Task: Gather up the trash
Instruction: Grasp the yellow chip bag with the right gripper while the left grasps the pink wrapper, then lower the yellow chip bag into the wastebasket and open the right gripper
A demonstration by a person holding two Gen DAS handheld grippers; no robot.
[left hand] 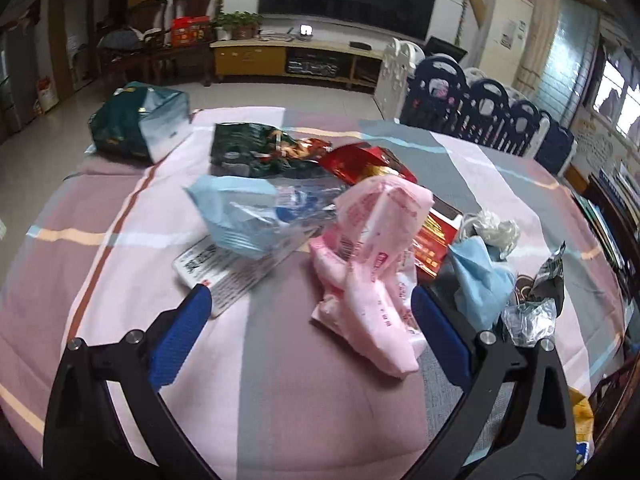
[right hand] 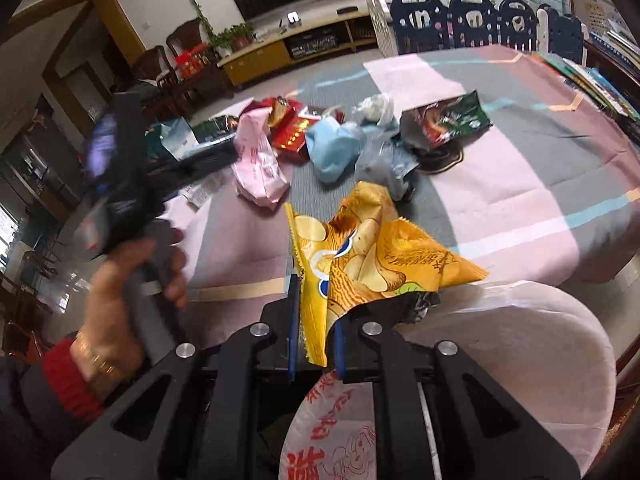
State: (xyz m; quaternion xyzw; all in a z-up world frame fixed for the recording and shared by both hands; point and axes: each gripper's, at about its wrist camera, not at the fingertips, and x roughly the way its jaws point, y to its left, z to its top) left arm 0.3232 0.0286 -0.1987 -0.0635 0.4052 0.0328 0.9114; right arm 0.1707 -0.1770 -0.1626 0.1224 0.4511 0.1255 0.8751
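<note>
Left gripper (left hand: 310, 300) spread wide above the striped tablecloth (left hand: 280, 380), nothing held. Pink wrapper (left hand: 372, 264) just ahead, close to the right-side finger (left hand: 440, 340). Blue packet (left hand: 248, 216) ahead-left, red box (left hand: 434, 240) behind the pink one, blue mask (left hand: 478, 284) ahead-right w/ crumpled foil (left hand: 528, 320) beside it.

Right gripper (right hand: 316, 320) clamped narrow on a yellow chip bag (right hand: 368, 256), bag sticking up fwd. White plastic bag (right hand: 500, 344) directly below & right of it.
</note>
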